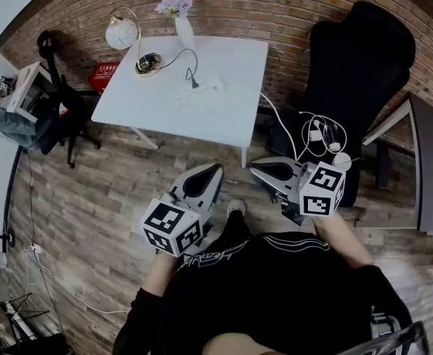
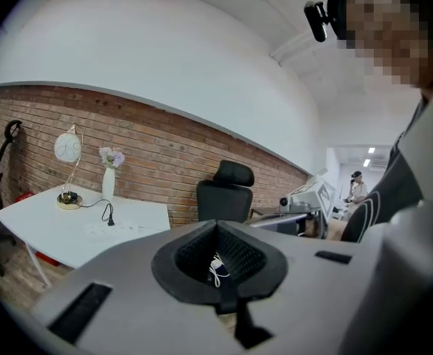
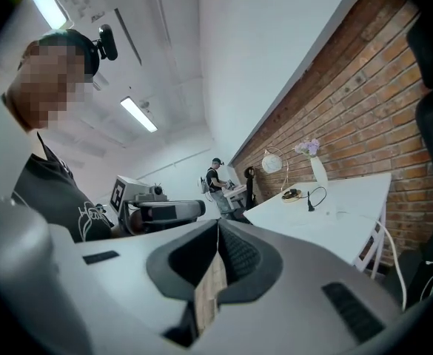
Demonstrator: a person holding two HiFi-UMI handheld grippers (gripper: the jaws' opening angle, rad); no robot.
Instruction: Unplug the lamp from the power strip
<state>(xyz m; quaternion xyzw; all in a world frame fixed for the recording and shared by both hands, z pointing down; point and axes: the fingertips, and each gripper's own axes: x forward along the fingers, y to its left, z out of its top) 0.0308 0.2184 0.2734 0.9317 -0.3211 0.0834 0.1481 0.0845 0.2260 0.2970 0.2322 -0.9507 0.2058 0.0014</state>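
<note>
1. We hold the left gripper [image 1: 216, 168] and the right gripper [image 1: 254, 167] close to the body, above the wooden floor [image 1: 90, 198]. Both pairs of jaws are closed tip to tip, with nothing between them.
2. The white table [image 1: 223, 117] stands ahead, well apart from both grippers.
3. On the table, the black plug [image 1: 194, 82] stands upright on the white power strip [image 1: 205, 91].
4. The lamp [image 1: 121, 32] sits at the far left corner of the table, near a vase [image 1: 184, 29].

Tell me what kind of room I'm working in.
Most likely an office or lab workspace. There's a brick wall, a white table with a lamp, a black office chair, and another person standing farther back in the room.
</note>
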